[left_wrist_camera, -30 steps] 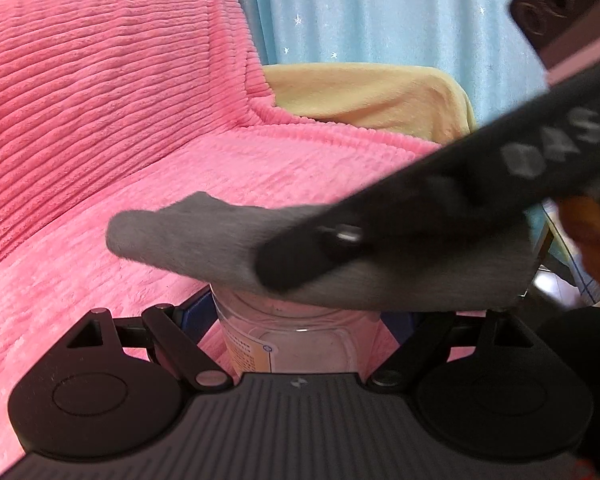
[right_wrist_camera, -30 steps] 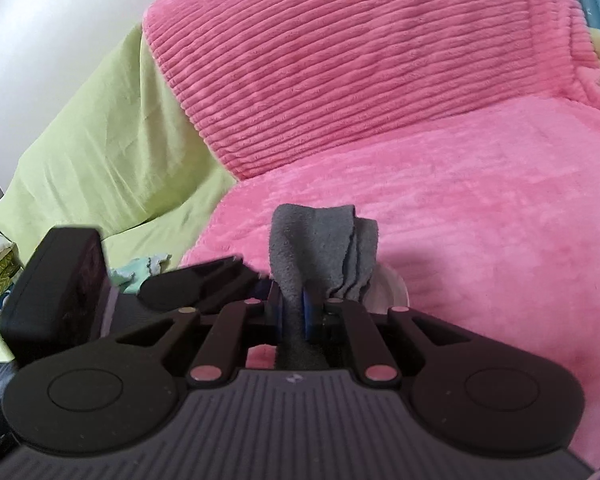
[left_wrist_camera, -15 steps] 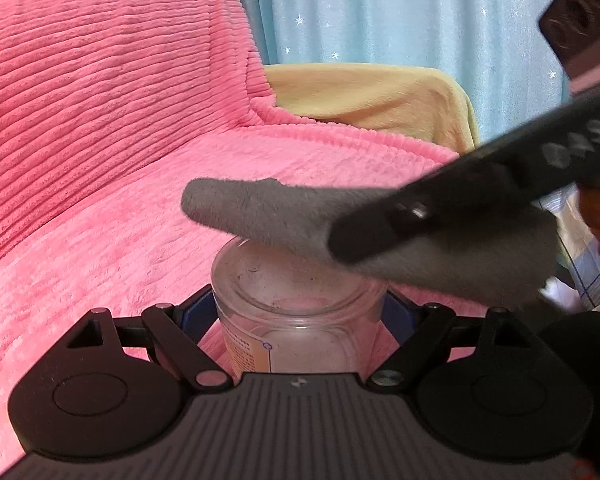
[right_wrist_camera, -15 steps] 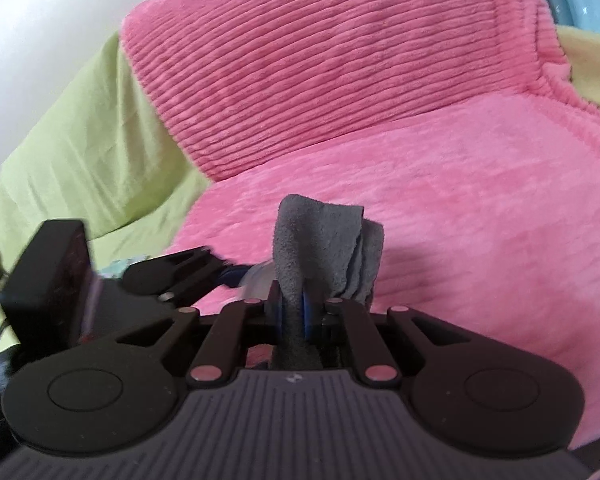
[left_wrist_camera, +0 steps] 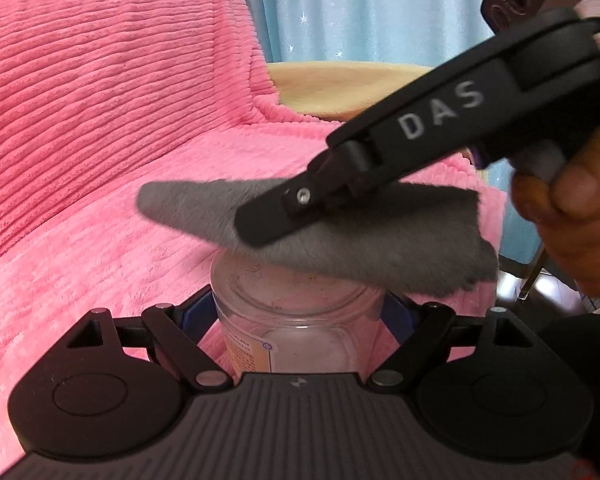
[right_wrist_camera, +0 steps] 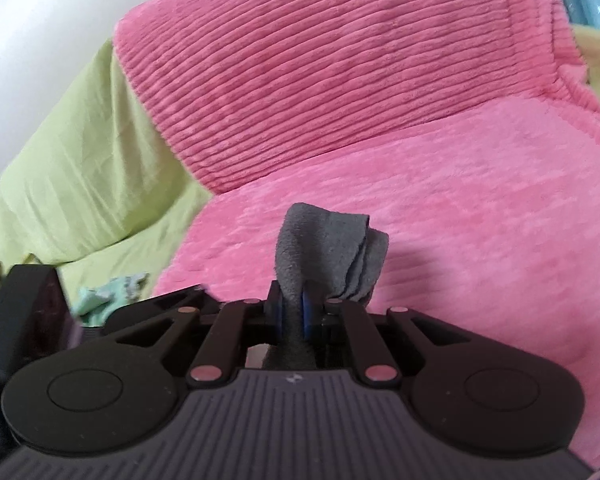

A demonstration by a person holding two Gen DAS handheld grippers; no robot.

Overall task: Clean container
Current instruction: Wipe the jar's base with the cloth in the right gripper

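in the left wrist view, the left gripper (left_wrist_camera: 298, 312) is clamped on a clear round glass jar (left_wrist_camera: 296, 320). its blue pads press the jar from both sides. the jar stands upright with its mouth open, right in front of the camera. it has a small label with orange print low on its side. little dark specks sit inside near the rim. the jar is held over a fuzzy pink ribbed blanket (left_wrist_camera: 100, 120) that covers a sofa. the right gripper (left_wrist_camera: 260, 228) comes in from the right side, with white letters on its black arm. it pinches a soft grey folded cloth (left_wrist_camera: 360, 240). the cloth lies flat over the jar's mouth and hides the back and right part of the rim. a person's hand (left_wrist_camera: 572, 216) holds the right gripper at the right edge. behind the sofa is a tan cushion (left_wrist_camera: 340, 84) and a light blue curtain with tiny stars (left_wrist_camera: 360, 8).

in the right wrist view, the right gripper (right_wrist_camera: 292, 312) is shut tight on the grey cloth (right_wrist_camera: 328, 248), which sticks up between the blue pads and flops to the right. the jar is hidden here. a black part of the left gripper (right_wrist_camera: 28, 312) shows at the left edge. the pink blanket (right_wrist_camera: 420, 120) fills most of the view. a light green sheet (right_wrist_camera: 80, 160) lies to the left, with a small mint green rag (right_wrist_camera: 108, 292) on it.
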